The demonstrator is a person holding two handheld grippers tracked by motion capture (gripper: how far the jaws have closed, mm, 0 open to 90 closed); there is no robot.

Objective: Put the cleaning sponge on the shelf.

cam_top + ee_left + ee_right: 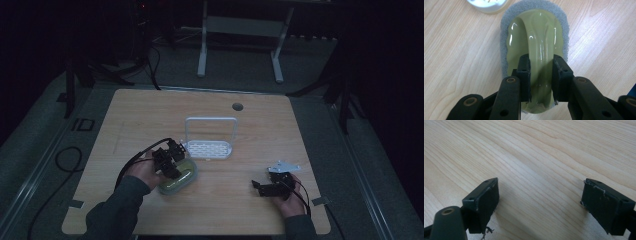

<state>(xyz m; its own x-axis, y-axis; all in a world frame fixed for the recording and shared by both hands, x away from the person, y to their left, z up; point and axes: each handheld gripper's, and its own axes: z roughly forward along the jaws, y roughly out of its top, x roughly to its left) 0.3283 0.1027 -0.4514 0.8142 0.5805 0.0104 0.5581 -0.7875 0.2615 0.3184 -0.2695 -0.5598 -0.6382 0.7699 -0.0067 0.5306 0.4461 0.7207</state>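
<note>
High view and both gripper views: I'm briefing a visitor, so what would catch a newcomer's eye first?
The left gripper, shut on the glossy green handle of a grey-padded scrubber left of the table's centre. Just behind it stands a white rack; the right gripper sits open over bare wood.

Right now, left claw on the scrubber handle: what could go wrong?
1. The left claw pinches only the glossy green handle of the sponge scrubber; slick plastic could slip or twist on lifting.
2. The white rack sits close beside the scrubber; a swing could knock it.
3. The right claw is open over bare table, offering no support.
</note>
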